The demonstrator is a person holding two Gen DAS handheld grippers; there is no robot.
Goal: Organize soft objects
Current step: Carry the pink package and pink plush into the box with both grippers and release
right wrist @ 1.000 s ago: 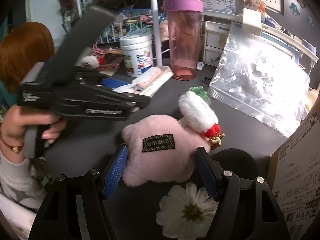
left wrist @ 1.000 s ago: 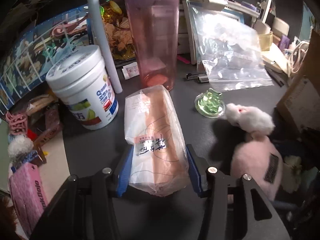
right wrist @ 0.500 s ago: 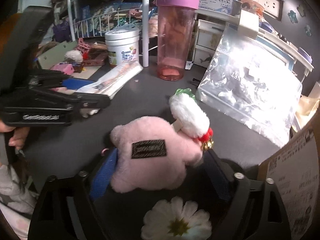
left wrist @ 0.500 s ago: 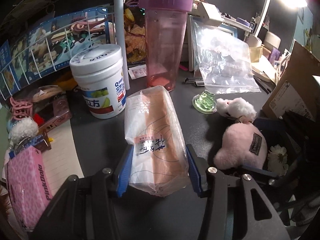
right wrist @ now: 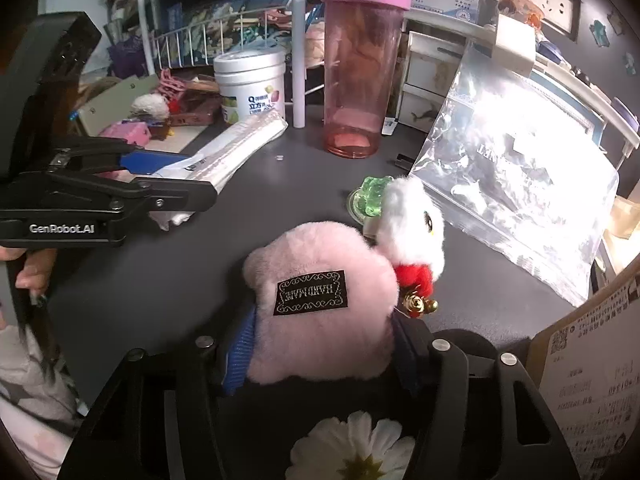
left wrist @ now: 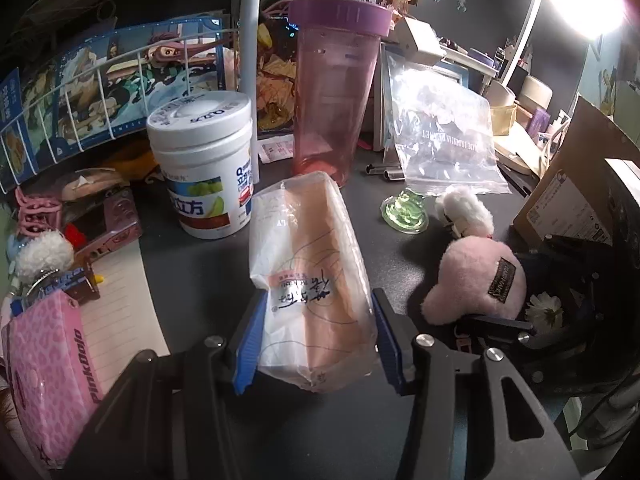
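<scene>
Pink plush toy (right wrist: 320, 308) sits squeezed between the right claw (right wrist: 324, 344) pads, which have just been closing on it; left claw (left wrist: 316, 340) pinches a plastic-wrapped packet (left wrist: 308, 272) above the worktop (right wrist: 160, 280).

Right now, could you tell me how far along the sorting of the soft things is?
Nothing looks put away yet. In hand: the left gripper clamps the plastic-wrapped packet, and the right gripper, whose jaws have just been closing, squeezes the pink plush with the white plush attached. Left: both still need a place, perhaps the clear zip bag, which lies flat and appears empty.
</scene>
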